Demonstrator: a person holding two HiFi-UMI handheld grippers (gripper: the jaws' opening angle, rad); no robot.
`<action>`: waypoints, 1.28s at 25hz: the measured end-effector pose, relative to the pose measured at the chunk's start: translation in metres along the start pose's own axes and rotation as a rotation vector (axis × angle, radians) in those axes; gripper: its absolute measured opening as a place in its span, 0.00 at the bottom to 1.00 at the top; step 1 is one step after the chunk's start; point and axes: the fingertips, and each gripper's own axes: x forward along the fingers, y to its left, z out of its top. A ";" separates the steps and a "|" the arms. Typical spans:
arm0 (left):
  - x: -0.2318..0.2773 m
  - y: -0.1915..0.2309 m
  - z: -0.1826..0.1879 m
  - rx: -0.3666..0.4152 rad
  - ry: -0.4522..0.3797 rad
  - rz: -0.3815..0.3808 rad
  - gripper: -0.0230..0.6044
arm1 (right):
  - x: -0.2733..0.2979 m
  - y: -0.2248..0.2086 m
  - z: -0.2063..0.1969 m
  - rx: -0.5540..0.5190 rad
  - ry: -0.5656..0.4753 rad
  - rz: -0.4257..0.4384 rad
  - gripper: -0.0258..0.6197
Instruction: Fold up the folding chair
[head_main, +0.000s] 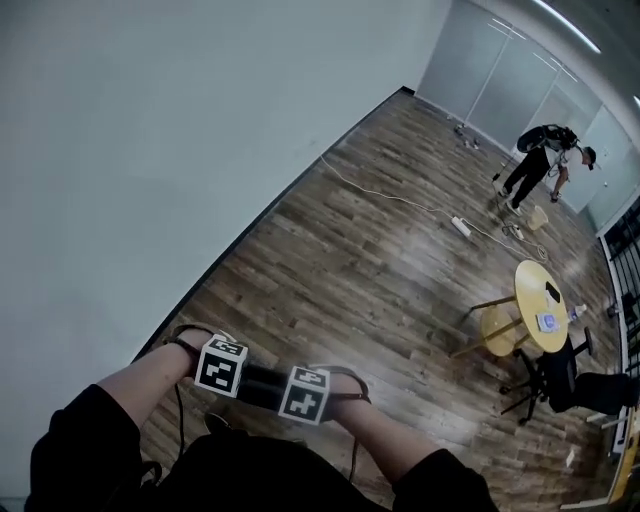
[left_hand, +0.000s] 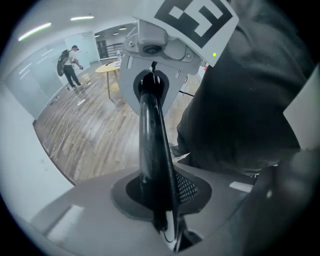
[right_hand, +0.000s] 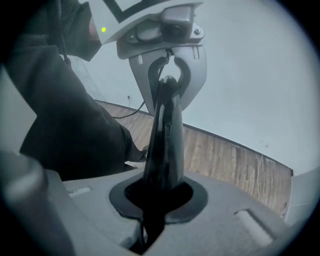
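Seemingly tip to tip, left gripper and right gripper both show jaws nearly together

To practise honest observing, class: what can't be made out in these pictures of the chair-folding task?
Small yellow wooden chair: head view, too small, partly under the round yellow table; whether it folds is unclear.
Things on that table: head view, too small.
Brown wooden floor near the feet: head view, hidden by black clothing.

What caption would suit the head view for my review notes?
The left gripper and right gripper held side by side over the wood floor by the wall, round yellow table to the right.
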 end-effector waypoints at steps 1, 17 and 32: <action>-0.005 -0.003 -0.016 -0.028 -0.002 0.007 0.14 | 0.005 -0.002 0.017 -0.028 0.000 0.018 0.11; -0.067 -0.081 -0.277 -0.536 -0.050 0.185 0.14 | 0.098 -0.009 0.289 -0.524 0.054 0.171 0.11; -0.092 -0.108 -0.401 -0.996 -0.087 0.291 0.15 | 0.152 -0.023 0.428 -0.953 0.075 0.316 0.11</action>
